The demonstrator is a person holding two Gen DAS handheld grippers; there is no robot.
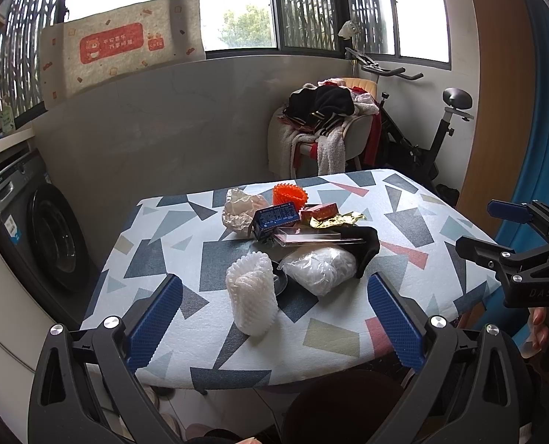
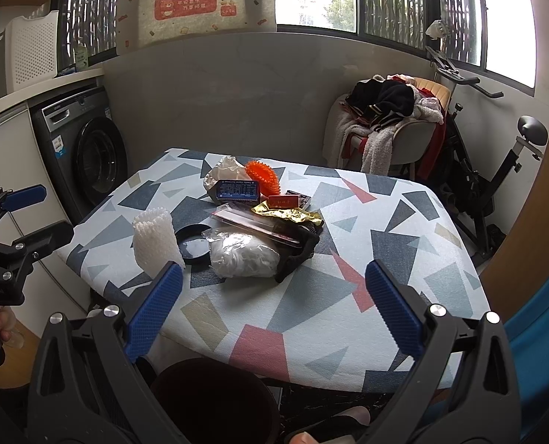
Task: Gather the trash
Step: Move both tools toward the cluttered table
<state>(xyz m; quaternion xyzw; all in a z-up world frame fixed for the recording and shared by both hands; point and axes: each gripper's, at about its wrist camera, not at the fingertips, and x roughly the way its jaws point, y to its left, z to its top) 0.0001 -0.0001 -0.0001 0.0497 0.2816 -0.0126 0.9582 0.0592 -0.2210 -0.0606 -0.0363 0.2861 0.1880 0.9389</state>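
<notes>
Heaped mid-table (image 1: 152, 259), trash was recorded — white foam net (image 1: 251, 298) nearest, clear bag (image 1: 320, 268), black sock (image 1: 370, 249), boxes behind. Left gripper (image 1: 274, 318) and right gripper (image 2: 274, 307) were held wide, empty, short of the pile. Risks judged: foam net toppled, dark bin (image 2: 215, 399) below missed.

Geometric-patterned table cloth (image 1: 237, 347), white foam net (image 1: 252, 299), orange net (image 1: 290, 195).

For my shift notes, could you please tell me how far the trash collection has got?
Nothing looks collected yet. Both the left gripper and right gripper hover with jaws open and empty. The white foam net, plastic bag, blue box and gold wrapper all remain on the table.
</notes>
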